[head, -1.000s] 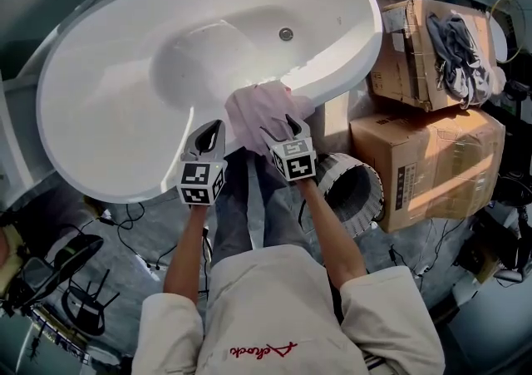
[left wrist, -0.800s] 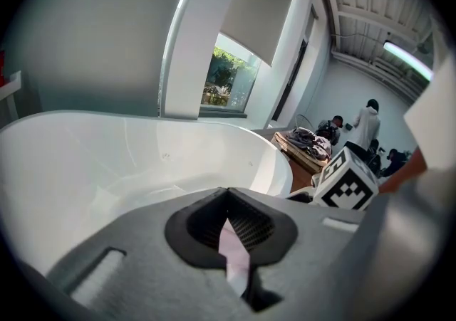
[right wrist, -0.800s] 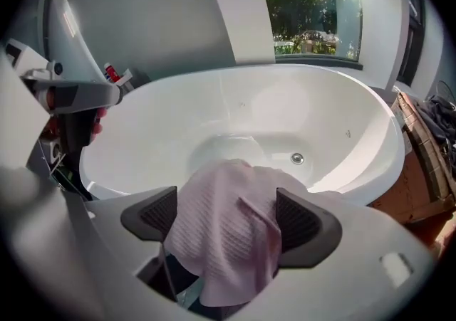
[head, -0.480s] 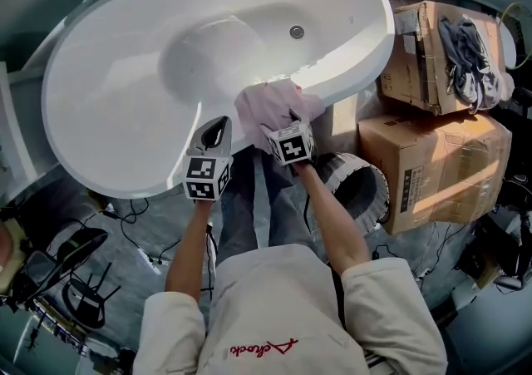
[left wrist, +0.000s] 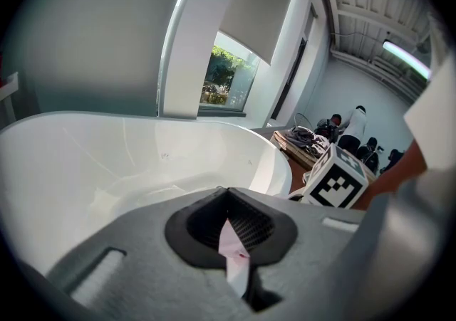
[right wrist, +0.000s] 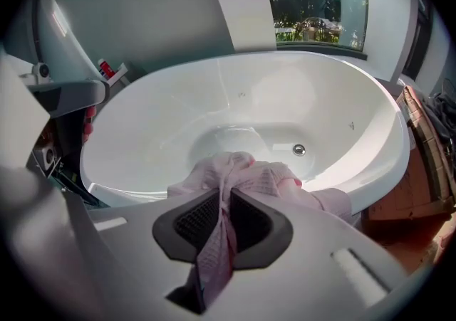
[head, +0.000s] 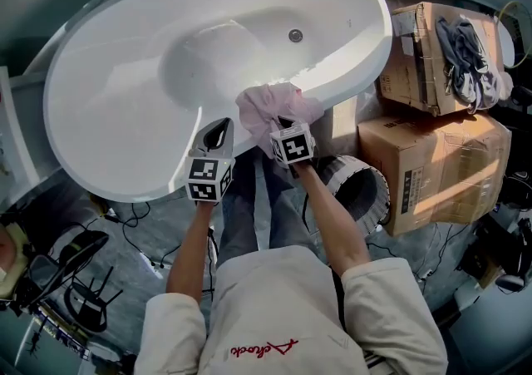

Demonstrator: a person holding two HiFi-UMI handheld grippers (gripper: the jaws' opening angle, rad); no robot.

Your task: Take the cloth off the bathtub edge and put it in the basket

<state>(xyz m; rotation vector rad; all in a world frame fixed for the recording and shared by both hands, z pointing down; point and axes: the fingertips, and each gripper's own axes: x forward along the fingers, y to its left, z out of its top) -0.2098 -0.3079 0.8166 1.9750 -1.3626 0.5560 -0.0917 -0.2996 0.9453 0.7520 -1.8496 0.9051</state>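
Observation:
A pale pink cloth (head: 268, 106) lies bunched on the near rim of the white bathtub (head: 353, 74). My right gripper (head: 283, 126) is at the cloth's near edge, and its jaws are closing. In the right gripper view a fold of the cloth (right wrist: 249, 174) runs down between the dark pads (right wrist: 196, 221), which press on it. My left gripper (head: 219, 134) rests at the rim just left of the cloth, with its jaws together. In the left gripper view a thin pale strip sits in the seam of that gripper (left wrist: 229, 230). The ribbed grey basket (head: 334, 169) stands on the floor right of my right arm.
Two cardboard boxes (head: 432, 170) are stacked right of the tub, and dark clothing (head: 461, 53) lies on the upper one. Cables (head: 137, 240) and a dark chair (head: 79, 282) clutter the floor at the left. The tub drain (head: 295, 35) is at the far side of the basin.
My right gripper has moved onto the cloth and its jaws have come together on a fold. The cloth is more bunched than before. The left gripper has barely moved.

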